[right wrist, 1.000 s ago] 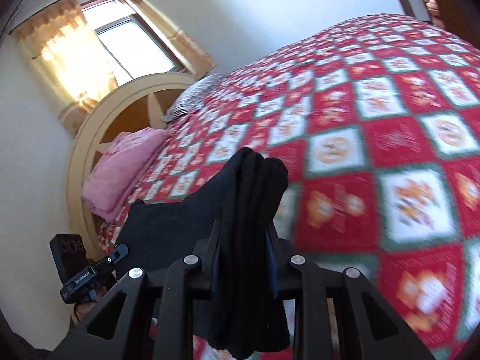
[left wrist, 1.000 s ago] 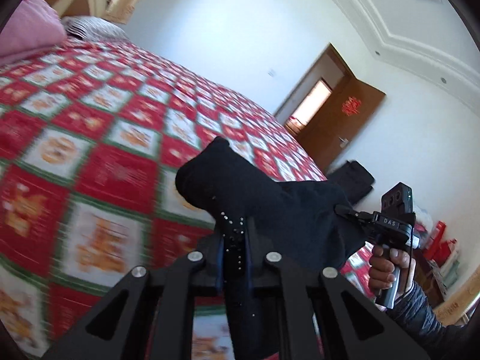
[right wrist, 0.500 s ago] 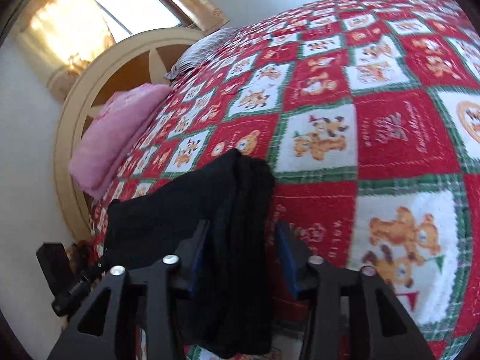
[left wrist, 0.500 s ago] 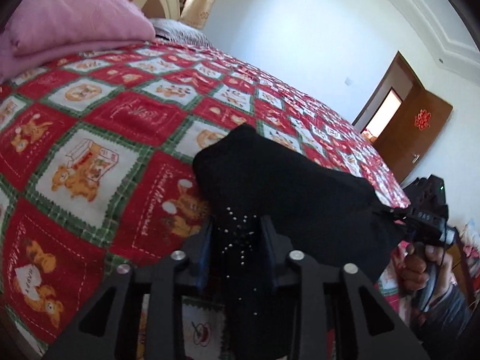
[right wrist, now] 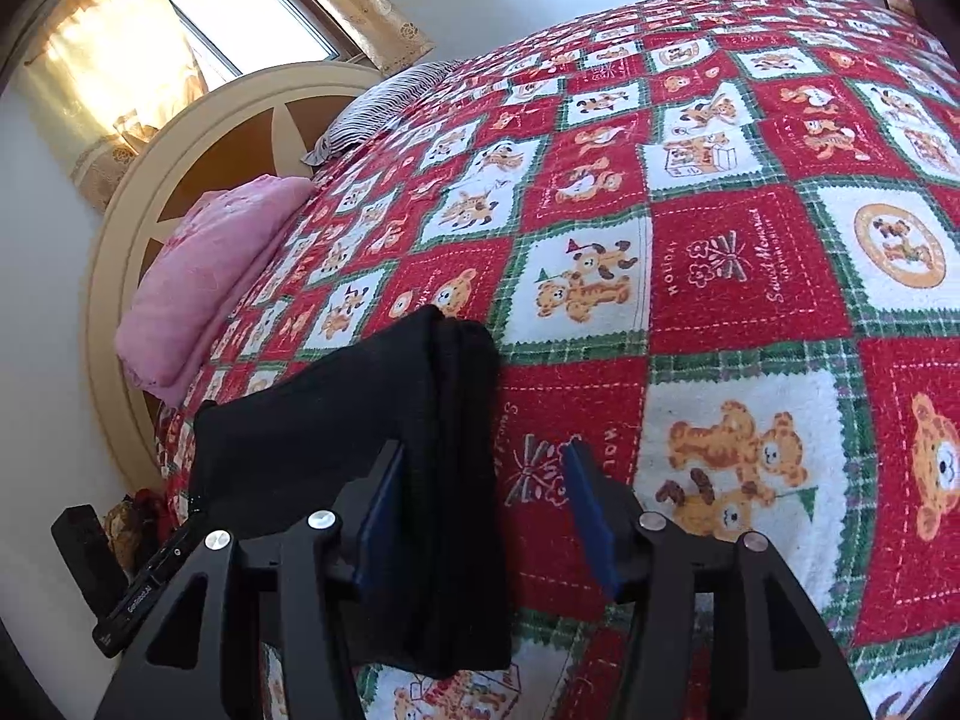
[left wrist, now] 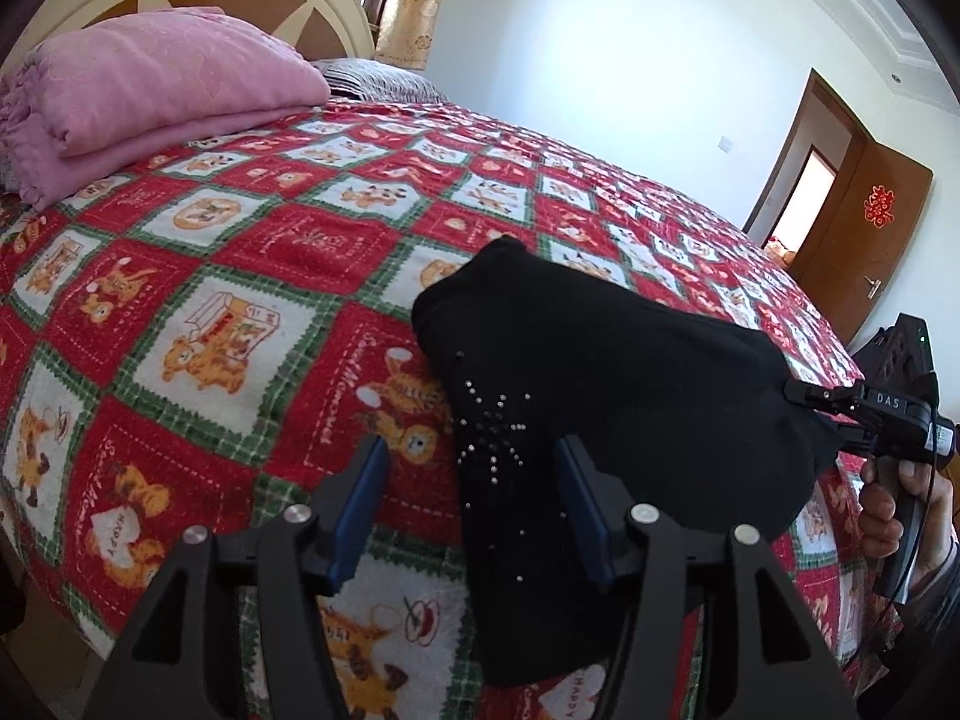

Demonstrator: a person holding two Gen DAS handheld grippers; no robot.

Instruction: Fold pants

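The black pants (left wrist: 600, 372), folded into a thick bundle, lie on the red patchwork bedspread (left wrist: 228, 276) near the bed's front edge. My left gripper (left wrist: 474, 480) straddles one end of them. Its jaws are opening: the left blue pad stands clear and the cloth rests by the right pad. My right gripper (right wrist: 483, 480) straddles the other end of the pants (right wrist: 336, 420). Its jaws are opening too, and only the left pad is beside the cloth. In the left wrist view, a hand (left wrist: 894, 492) holds the right gripper (left wrist: 822, 414) at the bundle's far side.
A folded pink blanket (left wrist: 156, 84) and a striped pillow (right wrist: 384, 108) lie by the cream headboard (right wrist: 180, 180). A brown door (left wrist: 864, 240) stands open at the far right, and a curtained window (right wrist: 240, 12) is behind the headboard. Bedspread stretches beyond the pants.
Both grippers came down toward the bed with the pants, which now rest on the bedspread. Both pairs of jaws went from shut on the cloth to standing apart.
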